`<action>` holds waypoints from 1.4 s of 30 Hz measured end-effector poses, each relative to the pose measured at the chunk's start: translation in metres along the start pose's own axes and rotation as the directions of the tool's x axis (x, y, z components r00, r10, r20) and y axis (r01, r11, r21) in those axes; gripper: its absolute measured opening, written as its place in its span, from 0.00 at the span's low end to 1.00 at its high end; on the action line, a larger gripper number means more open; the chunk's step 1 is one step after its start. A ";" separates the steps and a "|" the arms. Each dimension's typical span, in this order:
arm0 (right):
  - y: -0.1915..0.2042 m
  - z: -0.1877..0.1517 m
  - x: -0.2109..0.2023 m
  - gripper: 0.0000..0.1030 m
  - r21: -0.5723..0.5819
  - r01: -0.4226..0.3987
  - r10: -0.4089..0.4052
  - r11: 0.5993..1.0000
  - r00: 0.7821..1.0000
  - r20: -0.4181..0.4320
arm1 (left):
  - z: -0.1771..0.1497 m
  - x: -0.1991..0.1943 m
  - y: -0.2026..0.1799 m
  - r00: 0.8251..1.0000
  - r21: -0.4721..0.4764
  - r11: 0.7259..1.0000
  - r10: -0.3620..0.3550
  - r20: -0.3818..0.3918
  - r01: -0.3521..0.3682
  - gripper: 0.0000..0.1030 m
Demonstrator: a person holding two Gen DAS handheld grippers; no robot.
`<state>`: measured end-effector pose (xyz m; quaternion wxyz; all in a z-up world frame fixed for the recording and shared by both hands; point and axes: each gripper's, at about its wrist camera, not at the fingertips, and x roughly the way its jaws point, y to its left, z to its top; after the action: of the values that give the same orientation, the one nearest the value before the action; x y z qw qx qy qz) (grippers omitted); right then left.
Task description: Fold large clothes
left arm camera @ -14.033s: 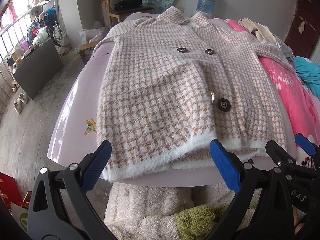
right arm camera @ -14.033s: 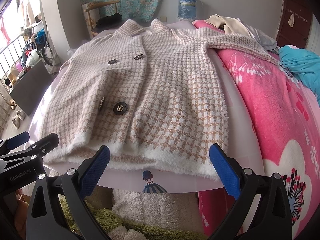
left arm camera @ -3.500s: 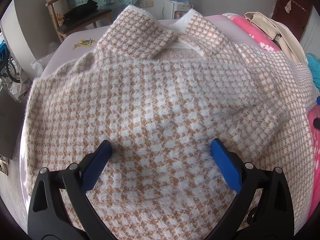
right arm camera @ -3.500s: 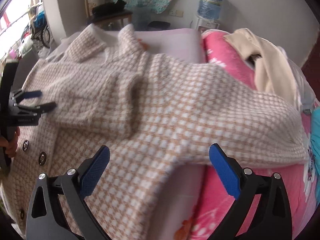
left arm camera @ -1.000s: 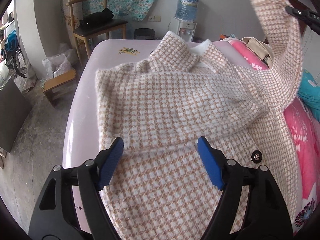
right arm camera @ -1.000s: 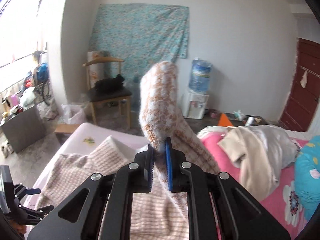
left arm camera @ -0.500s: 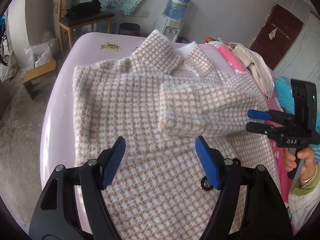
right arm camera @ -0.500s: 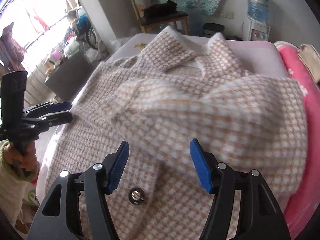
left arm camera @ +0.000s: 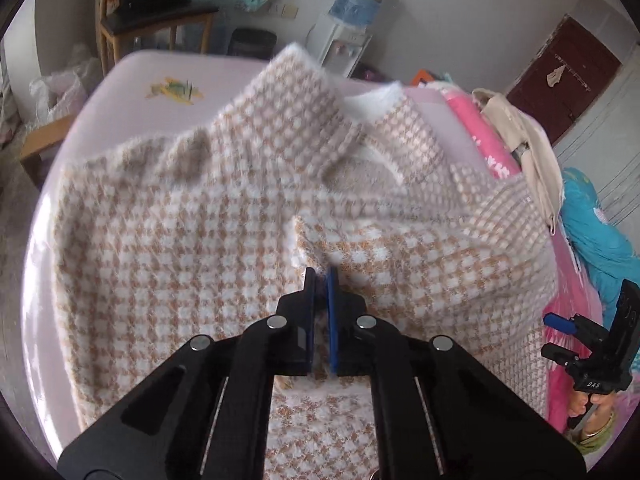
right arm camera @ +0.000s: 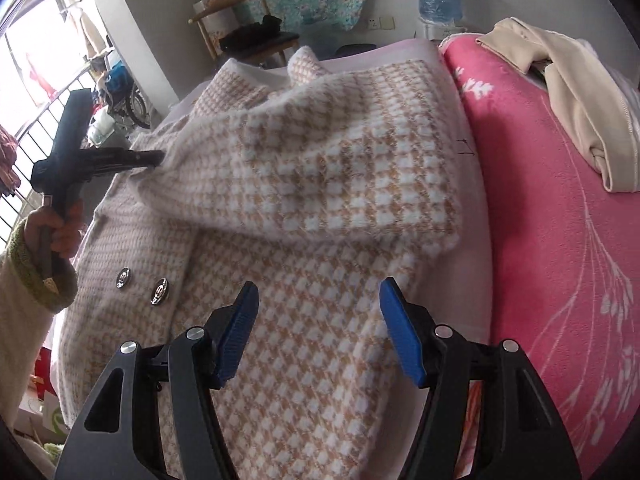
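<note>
A tan and white houndstooth coat lies on the pale pink table, collar at the far end. Its right sleeve is folded across the chest. My left gripper is shut on the cuff end of that sleeve. In the right wrist view the coat fills the middle, the folded sleeve lies across it, and the left gripper pinches the cuff. My right gripper is open and empty just above the coat's right side; it also shows in the left wrist view.
A pink flowered blanket covers the bed to the right, with a cream garment and a teal one on it. A wooden chair and a water dispenser stand beyond the table.
My left gripper has shut on the cuff of the folded sleeve. My right gripper has drawn back to the coat's right side, still open.
</note>
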<state>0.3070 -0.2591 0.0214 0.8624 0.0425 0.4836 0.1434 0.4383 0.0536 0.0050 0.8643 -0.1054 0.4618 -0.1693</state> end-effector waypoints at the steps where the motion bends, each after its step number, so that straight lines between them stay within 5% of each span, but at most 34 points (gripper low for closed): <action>1: -0.002 0.001 -0.002 0.60 -0.001 0.003 -0.003 1.000 1.000 0.007 | 0.003 -0.016 -0.002 0.998 0.008 1.000 -0.019 0.056 0.018 0.05; 5: -0.005 0.005 -0.008 0.60 -0.009 0.020 -0.020 1.000 0.999 0.026 | 0.007 -0.062 -0.001 0.981 0.023 0.998 0.060 0.187 -0.066 0.05; 11: -0.008 0.010 0.004 0.60 -0.020 0.071 -0.071 0.997 0.997 0.000 | -0.016 -0.019 0.042 0.987 -0.055 0.986 0.161 0.018 -0.159 0.05; 21: 0.008 0.059 -0.004 0.47 -0.075 0.124 -0.118 0.989 0.990 0.080 | -0.030 -0.034 0.033 0.964 0.029 0.966 0.252 0.085 -0.255 0.04; 27: -0.002 0.071 0.043 0.45 -0.083 0.146 -0.144 0.986 0.989 0.030 | -0.034 -0.016 0.043 0.954 0.034 0.953 0.301 -0.004 -0.300 0.13; 31: -0.014 0.072 0.061 0.45 -0.119 0.134 -0.140 0.984 0.989 -0.049 | -0.029 -0.046 0.043 0.950 0.008 0.955 0.293 0.104 -0.295 0.17; 35: -0.012 0.095 0.028 0.45 -0.101 0.131 -0.126 0.986 0.991 0.052 | -0.016 -0.062 0.021 0.958 0.073 0.968 0.222 0.182 -0.239 0.17; 39: -0.009 0.123 0.044 0.44 -0.074 0.099 -0.095 0.992 0.994 0.062 | -0.001 -0.019 0.004 0.981 0.071 0.980 0.181 0.074 -0.187 0.17; 42: -0.016 0.126 0.088 0.44 -0.082 0.170 -0.171 0.982 0.985 -0.006 | -0.004 0.023 0.010 0.959 0.065 0.957 0.284 -0.001 -0.283 0.21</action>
<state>0.4603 -0.2405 0.0127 0.8693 -0.0351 0.4849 0.0887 0.4489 0.0541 -0.0177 0.8802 -0.0096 0.4709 -0.0589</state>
